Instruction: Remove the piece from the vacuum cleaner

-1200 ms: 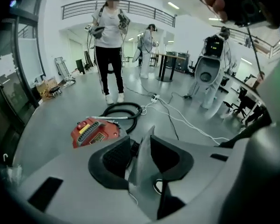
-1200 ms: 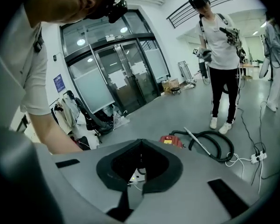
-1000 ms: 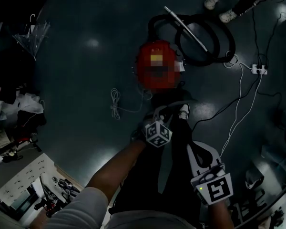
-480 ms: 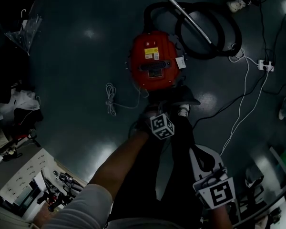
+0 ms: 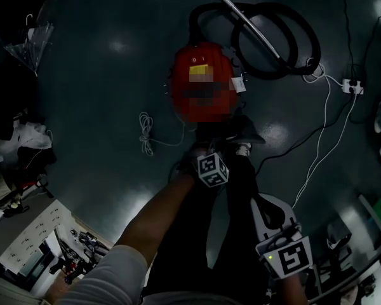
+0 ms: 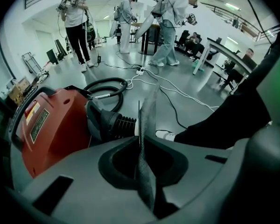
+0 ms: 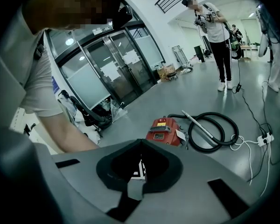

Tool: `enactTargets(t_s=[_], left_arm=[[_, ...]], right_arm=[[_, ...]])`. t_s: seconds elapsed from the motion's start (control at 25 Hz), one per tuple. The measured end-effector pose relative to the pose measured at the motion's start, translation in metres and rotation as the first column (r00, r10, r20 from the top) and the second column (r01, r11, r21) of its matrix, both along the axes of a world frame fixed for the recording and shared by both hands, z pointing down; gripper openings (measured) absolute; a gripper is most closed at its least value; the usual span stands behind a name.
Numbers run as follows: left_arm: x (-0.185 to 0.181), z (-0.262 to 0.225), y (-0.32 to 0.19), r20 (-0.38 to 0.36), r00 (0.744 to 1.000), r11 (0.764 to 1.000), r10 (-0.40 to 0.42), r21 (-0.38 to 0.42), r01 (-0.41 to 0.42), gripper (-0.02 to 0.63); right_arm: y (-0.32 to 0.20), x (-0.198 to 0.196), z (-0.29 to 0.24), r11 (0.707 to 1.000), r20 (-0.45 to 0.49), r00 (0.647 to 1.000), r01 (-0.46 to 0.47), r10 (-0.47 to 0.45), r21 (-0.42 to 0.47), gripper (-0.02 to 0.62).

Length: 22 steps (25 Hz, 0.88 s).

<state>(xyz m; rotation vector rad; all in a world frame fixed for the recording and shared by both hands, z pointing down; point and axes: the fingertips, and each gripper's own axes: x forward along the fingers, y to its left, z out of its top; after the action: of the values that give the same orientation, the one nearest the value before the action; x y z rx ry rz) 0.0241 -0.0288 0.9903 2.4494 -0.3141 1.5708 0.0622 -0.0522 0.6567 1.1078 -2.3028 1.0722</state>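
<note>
While the red vacuum cleaner (image 6: 51, 125) sits on the floor just ahead and to the left of my left gripper (image 6: 141, 143), the removal looks barely begun. Its narrow jaws are closing on the thin grey piece (image 6: 148, 111), which stands edge-on between them. I judge that pulling it clear is not yet done. My right gripper (image 7: 140, 148) hangs well back, jaws together, empty.

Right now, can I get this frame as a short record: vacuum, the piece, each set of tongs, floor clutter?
vacuum cleaner: red, on the floor, black hose coiled beside it
piece: thin grey sheet, upright between the left tongs
left tongs: beside the vacuum cleaner, closing on the sheet
right tongs: shut, empty, held back from the vacuum
floor clutter: loose white cord beside the vacuum
</note>
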Motion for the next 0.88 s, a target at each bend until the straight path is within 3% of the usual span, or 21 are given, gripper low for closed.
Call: enactTargets(t_s=[0.32, 0.52, 0.88], left_arm=[[0.0, -0.005, 0.009, -0.015, 1.0, 1.0, 0.015, -0.02, -0.016, 0.031], [0.004, -0.007, 0.026, -0.029, 0.997, 0.997, 0.07, -0.034, -0.071, 0.031], [-0.003, -0.06, 0.041, -0.067, 0.997, 0.999, 0.028, -0.039, -0.031, 0.031]], right_arm=[[0.012, -0.001, 0.001, 1.0, -0.002, 1.0, -0.01, 0.01, 0.02, 0.017], [0.019, -0.001, 0.0, 1.0, -0.004, 1.0, -0.011, 0.011, 0.014, 0.017], [0.025, 0.005, -0.018, 0.999, -0.017, 1.0, -0.011, 0.012, 0.052, 0.017]])
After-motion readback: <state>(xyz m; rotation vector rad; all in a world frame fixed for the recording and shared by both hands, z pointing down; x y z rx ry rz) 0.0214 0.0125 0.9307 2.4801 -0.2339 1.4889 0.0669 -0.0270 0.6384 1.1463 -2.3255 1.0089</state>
